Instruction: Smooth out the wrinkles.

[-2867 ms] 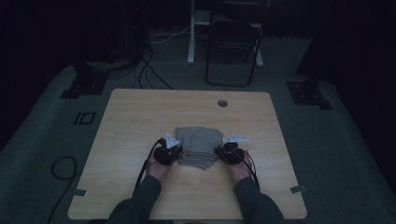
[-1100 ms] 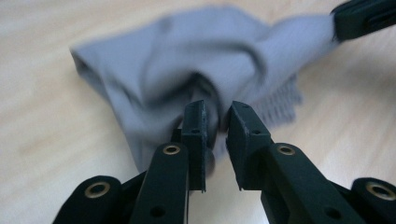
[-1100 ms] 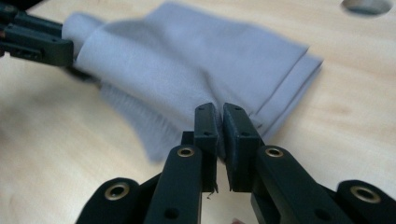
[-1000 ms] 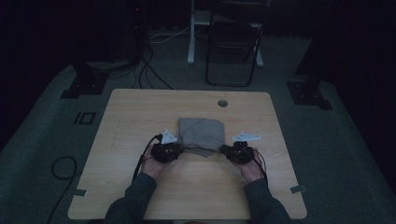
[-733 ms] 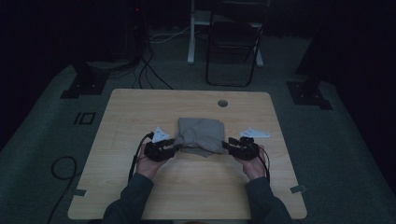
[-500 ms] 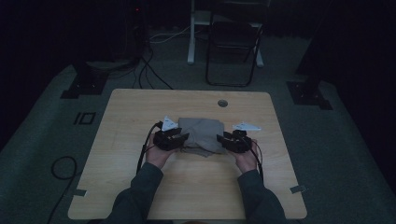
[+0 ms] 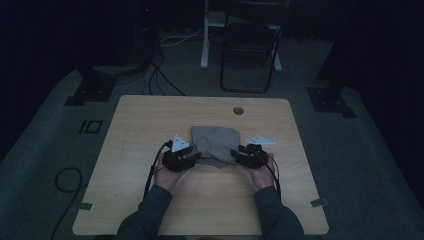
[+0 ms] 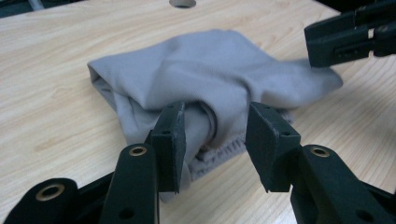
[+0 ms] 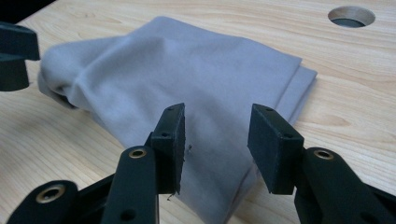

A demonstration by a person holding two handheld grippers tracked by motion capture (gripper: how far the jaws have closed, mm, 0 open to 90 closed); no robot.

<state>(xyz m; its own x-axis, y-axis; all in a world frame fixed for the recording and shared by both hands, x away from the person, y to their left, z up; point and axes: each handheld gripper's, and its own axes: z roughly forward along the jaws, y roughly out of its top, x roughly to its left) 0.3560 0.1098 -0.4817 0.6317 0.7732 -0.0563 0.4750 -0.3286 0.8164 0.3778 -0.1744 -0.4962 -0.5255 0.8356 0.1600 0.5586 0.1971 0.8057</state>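
Note:
A folded grey cloth (image 7: 215, 142) lies in the middle of the wooden table (image 7: 150, 125). My left gripper (image 7: 196, 156) is at its near left corner. In the left gripper view the rolled edge of the cloth (image 8: 210, 70) sits between the parted pads of the left gripper (image 8: 215, 140), unpinched. My right gripper (image 7: 235, 152) is at the near right corner. There the cloth (image 9: 196, 79) lies under the right gripper (image 9: 215, 144), whose pads are apart. Both sets of jaws have just been opening. Each gripper view also catches the other gripper (image 8: 350, 37) (image 9: 14, 56) across the cloth.
A round cable hole (image 7: 238, 110) sits near the table's far edge. Beyond the table stand a black folding chair (image 7: 247, 45) and a white post (image 7: 205, 35). Cables (image 7: 160, 75) run over the dark floor, and black stand bases (image 7: 90, 90) flank the table.
Since the earliest frame the cloth has been folded smaller and lies farther up the table. Over the last second both hands stayed at its near corners and the jaws came apart.

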